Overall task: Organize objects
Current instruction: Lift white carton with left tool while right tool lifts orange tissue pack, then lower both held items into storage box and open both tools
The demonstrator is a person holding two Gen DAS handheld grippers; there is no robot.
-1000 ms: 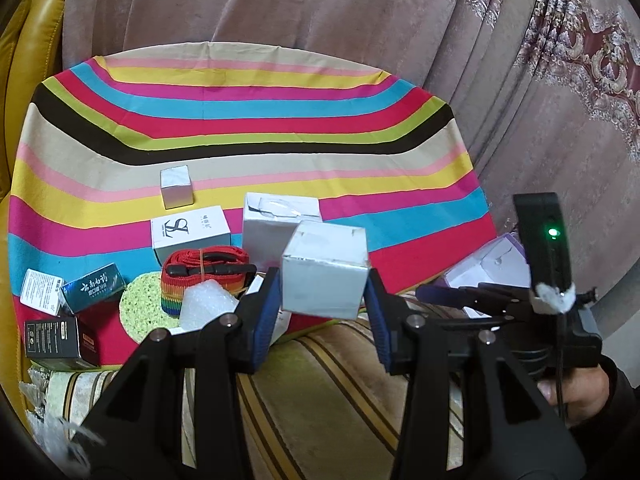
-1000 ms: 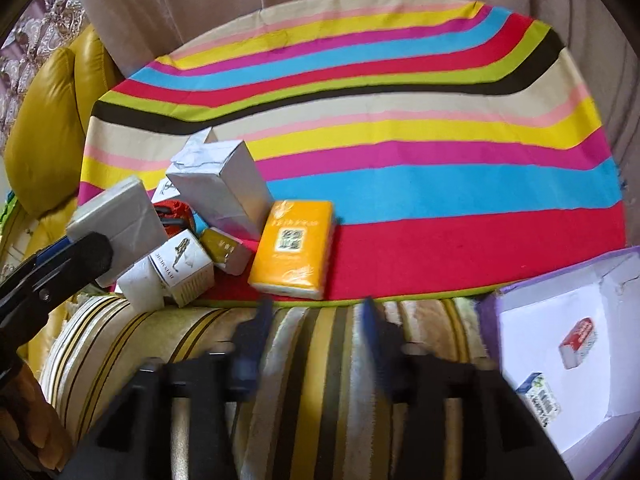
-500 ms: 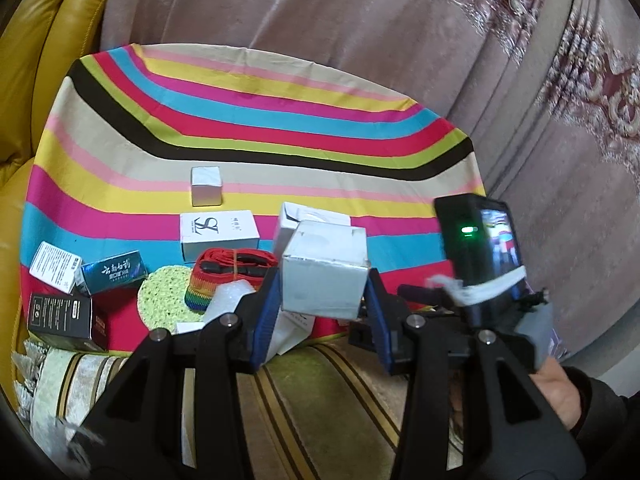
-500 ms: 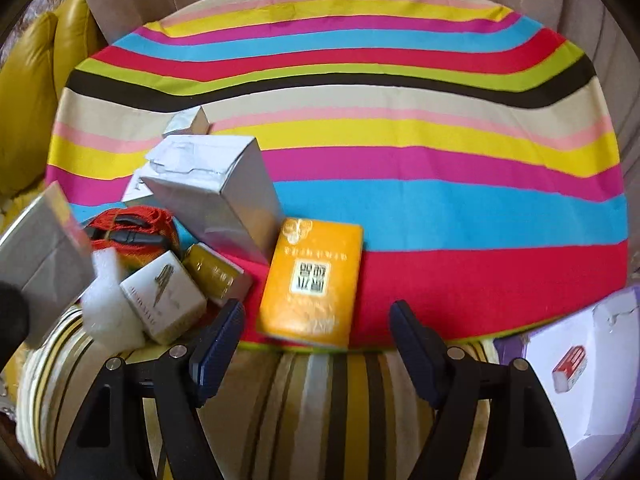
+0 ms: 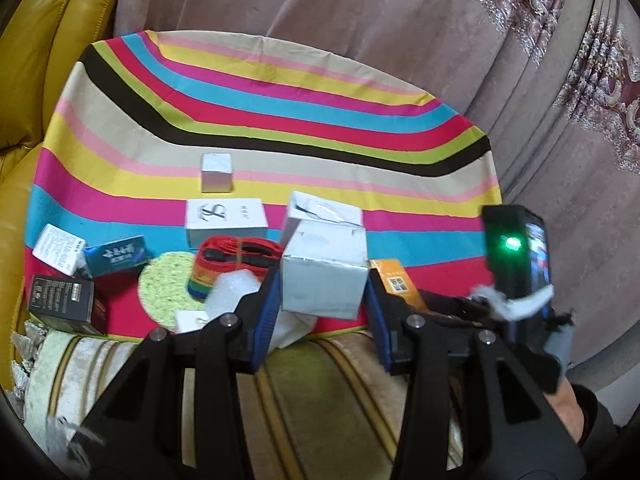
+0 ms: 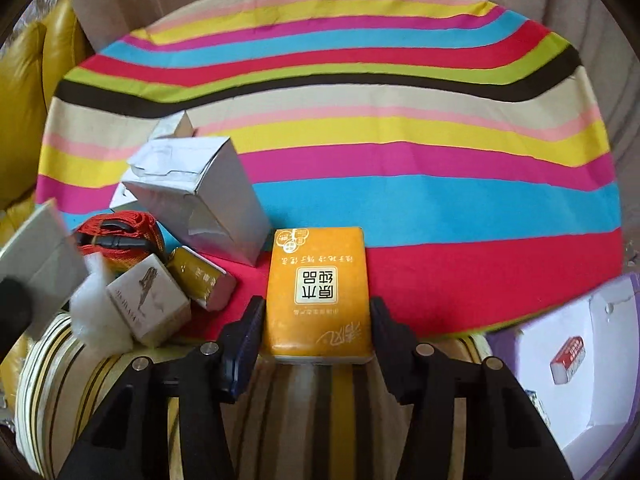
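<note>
In the left wrist view, a white box (image 5: 324, 280) is clamped between the blue pads of the left gripper (image 5: 322, 300), held clear above the near edge of the striped worktop (image 5: 280, 112). The box looks like thin, creased card, so it is judged light and easily crushed; it is held across its two side faces, and a gentle squeeze should be enough. The gripper is pointed forward and down over the worktop. Just right of the box, the right gripper's body is seen low at the edge, beside an orange pack (image 5: 396, 280).

In the right wrist view, the orange pack (image 6: 318, 292) lies flat at the worktop's near edge, with its long sides between the pads of the right gripper (image 6: 318, 320). The jaws are closing; the pads stand at the pack's sides, with firm contact not yet certain. The pack is judged soft, light and slick-wrapped, so it is best taken across its narrow width, mid-length. The gripper is held low and nearly level with the worktop.
</note>
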